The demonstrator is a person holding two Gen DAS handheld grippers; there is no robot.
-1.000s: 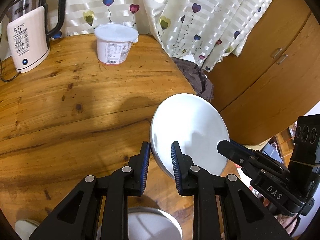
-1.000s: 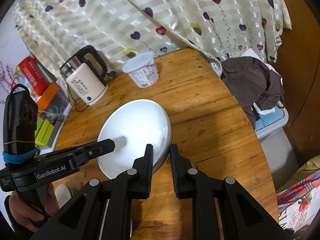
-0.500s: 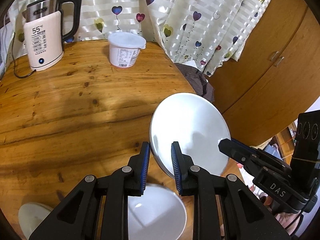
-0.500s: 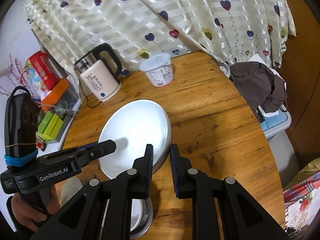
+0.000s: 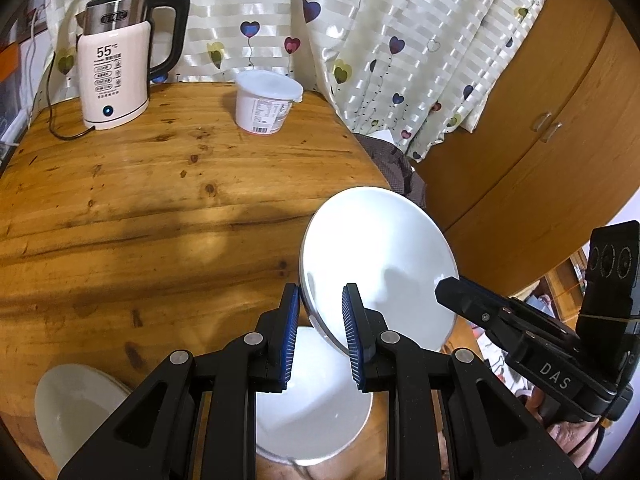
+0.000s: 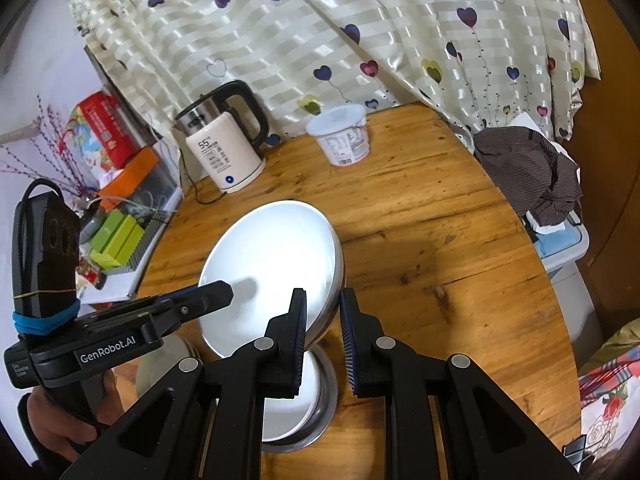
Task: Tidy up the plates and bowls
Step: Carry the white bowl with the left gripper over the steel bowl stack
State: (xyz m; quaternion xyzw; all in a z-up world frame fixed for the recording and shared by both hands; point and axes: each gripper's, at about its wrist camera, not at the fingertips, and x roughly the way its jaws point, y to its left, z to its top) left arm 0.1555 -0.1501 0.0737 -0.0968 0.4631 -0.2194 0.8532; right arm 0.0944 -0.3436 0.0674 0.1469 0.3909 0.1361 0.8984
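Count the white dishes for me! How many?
3. A round white plate is held up by the left gripper and right gripper. A white bowl sits below it; another white bowl sits left. More may be hidden.

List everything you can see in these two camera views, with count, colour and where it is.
plate: 1, white, held tilted above the table by both grippers
bowls: 2, white, near table edge; one under the plate, one further left
kettle: 1, cream and black, back of table
lidded tub: 1, white, back of table beside kettle
table: 1, brown wood
curtain: 1, cream with hearts, behind table
dark cloth: 1, brown, right of table
left gripper: black, blue pads, on plate rim
right gripper: black, blue pads, on opposite rim
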